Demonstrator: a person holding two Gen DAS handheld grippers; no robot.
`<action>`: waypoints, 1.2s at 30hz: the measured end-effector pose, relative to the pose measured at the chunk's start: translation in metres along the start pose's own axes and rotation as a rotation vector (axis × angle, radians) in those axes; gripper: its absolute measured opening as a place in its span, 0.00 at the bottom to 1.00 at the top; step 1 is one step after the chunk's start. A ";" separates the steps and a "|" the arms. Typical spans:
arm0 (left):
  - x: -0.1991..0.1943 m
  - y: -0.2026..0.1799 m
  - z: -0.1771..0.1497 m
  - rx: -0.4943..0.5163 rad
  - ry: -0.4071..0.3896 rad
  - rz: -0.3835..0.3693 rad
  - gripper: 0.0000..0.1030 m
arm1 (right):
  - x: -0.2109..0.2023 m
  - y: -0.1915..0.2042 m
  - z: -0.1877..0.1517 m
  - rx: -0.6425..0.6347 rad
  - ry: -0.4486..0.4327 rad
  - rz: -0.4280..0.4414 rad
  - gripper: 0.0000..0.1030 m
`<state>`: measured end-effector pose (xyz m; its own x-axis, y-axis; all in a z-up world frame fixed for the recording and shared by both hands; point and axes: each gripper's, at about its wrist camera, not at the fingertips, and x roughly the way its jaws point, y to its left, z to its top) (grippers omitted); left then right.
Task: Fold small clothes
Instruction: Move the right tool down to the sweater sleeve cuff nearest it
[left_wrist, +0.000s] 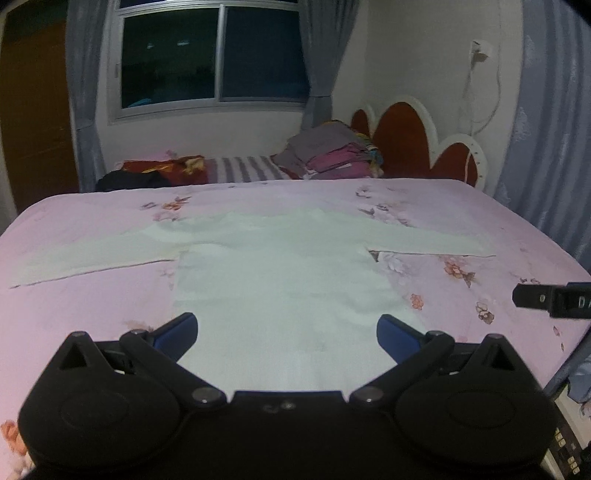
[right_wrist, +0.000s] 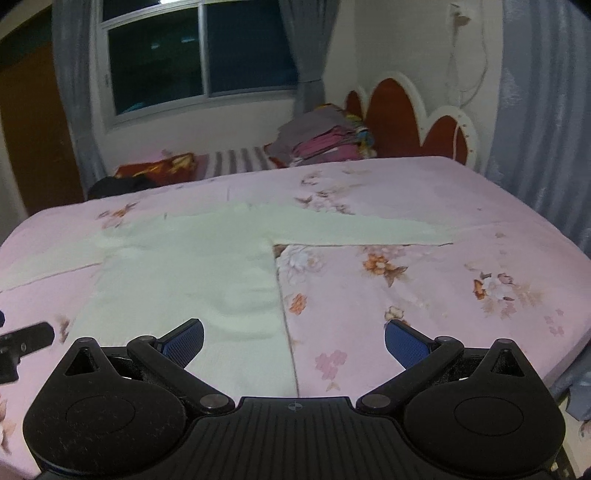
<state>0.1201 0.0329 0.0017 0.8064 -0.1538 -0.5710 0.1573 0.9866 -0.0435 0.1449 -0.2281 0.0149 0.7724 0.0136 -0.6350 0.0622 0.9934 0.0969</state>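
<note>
So, starting from the claws: the left gripper (left_wrist: 287, 330) has its blue-padded jaws spread wide with nothing between them, and it hangs right over the bottom hem of the pale mint long-sleeved knit top (left_wrist: 280, 280), pretty much centred on the body panel. The right gripper (right_wrist: 294, 338) is spread just as wide and also empty, but it straddles the top's right side edge, so one blue pad sits over cloth and the other over the pink floral bedsheet (right_wrist: 424, 295).

The top lies flat on the bed, spread out in a T. Its long axis through the body runs straight away from both claws, hem nearest, neckline pointing toward the far side of the bed and the window. The sleeves stretch out crosswise, left and right, and they look like the longer span overall.

My read is that nothing is folded yet. The relation that matters: the right claw is nearer the right side edge and right sleeve, while the left claw is nearer the middle of the hem and would need to shift outward to reach the left sleeve. Each sleeve lies well ahead of its claw, out to the side.

Way behind, a stack of folded grey and magenta clothes (left_wrist: 328, 153) sits near the red scalloped headboard (left_wrist: 402, 136).
</note>
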 end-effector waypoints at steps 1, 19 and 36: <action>0.004 0.000 0.002 0.003 0.003 -0.011 1.00 | 0.001 0.000 0.003 0.004 -0.004 -0.003 1.00; 0.145 -0.039 0.062 -0.058 0.091 0.027 1.00 | 0.136 -0.144 0.079 0.262 -0.051 0.030 0.99; 0.263 -0.089 0.080 -0.078 0.278 0.175 1.00 | 0.316 -0.337 0.086 0.635 0.100 -0.029 0.38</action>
<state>0.3635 -0.0995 -0.0787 0.6290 0.0290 -0.7768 -0.0228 0.9996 0.0188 0.4228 -0.5686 -0.1528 0.7038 0.0293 -0.7098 0.4681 0.7324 0.4944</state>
